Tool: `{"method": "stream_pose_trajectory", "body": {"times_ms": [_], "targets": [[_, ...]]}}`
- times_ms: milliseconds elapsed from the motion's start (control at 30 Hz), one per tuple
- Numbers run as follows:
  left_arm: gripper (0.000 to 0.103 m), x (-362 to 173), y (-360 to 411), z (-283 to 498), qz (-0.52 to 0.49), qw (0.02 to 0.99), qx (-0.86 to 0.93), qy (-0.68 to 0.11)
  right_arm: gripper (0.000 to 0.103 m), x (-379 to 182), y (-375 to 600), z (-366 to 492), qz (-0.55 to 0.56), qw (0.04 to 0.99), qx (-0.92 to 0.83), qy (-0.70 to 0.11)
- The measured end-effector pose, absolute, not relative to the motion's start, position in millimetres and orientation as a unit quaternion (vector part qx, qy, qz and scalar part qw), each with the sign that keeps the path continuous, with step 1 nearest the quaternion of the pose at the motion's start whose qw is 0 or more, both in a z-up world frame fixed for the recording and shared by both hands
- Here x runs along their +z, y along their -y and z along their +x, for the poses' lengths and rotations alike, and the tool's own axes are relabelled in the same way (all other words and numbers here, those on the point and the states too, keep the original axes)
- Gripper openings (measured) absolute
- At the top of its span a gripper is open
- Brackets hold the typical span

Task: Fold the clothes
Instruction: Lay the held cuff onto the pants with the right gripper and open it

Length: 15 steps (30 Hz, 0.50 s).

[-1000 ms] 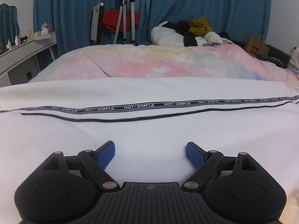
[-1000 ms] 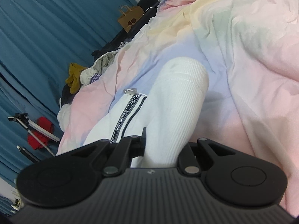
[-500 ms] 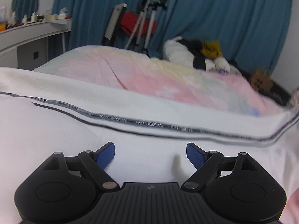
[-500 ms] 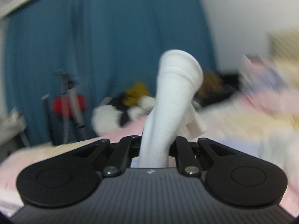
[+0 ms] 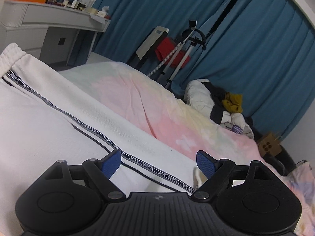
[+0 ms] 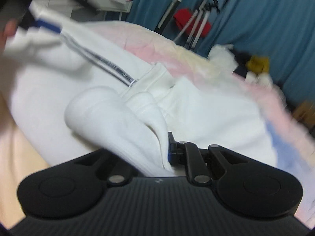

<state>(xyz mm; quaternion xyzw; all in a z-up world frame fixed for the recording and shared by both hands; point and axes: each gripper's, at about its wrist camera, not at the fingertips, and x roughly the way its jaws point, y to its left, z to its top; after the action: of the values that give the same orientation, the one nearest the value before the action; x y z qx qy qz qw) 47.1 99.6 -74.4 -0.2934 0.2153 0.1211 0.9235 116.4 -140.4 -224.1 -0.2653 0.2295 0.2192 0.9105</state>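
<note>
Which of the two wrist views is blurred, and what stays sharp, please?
Right wrist view: motion-smeared, white trousers and bedspread soft, only the right gripper body crisp. Left wrist view: sharp, stripe lettering legible, curtains bowed by fisheye.

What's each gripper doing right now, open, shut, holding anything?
Left gripper: open, nothing held, above the white trousers.
Right gripper: shut on the trousers' ribbed cuff.

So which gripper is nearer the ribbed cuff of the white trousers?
Right. The right gripper is shut on the ribbed cuff, which bulges out ahead of its jaws. The left gripper hangs open over the striped side seam, gripping nothing.
</note>
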Motion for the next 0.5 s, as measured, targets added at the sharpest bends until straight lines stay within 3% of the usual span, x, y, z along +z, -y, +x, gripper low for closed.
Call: {"method": "stream_pose_trajectory", "body": {"times_ms": [100, 367, 500], "targets": [[0.085, -74, -101, 50, -0.303, 0.922, 0.107, -0.216, 0.013, -214, 143, 118, -0.223, 0.923, 0.209, -0.233], [0.085, -71, -106, 54, -0.316, 0.923, 0.076, -0.209, 0.013, -193, 102, 93, -0.223, 0.930, 0.257, -0.139], [0.085, -68, -106, 55, -0.301, 0.927, 0.076, -0.211, 0.013, -219, 83, 101, -0.247, 0.911, 0.285, -0.167]]}}
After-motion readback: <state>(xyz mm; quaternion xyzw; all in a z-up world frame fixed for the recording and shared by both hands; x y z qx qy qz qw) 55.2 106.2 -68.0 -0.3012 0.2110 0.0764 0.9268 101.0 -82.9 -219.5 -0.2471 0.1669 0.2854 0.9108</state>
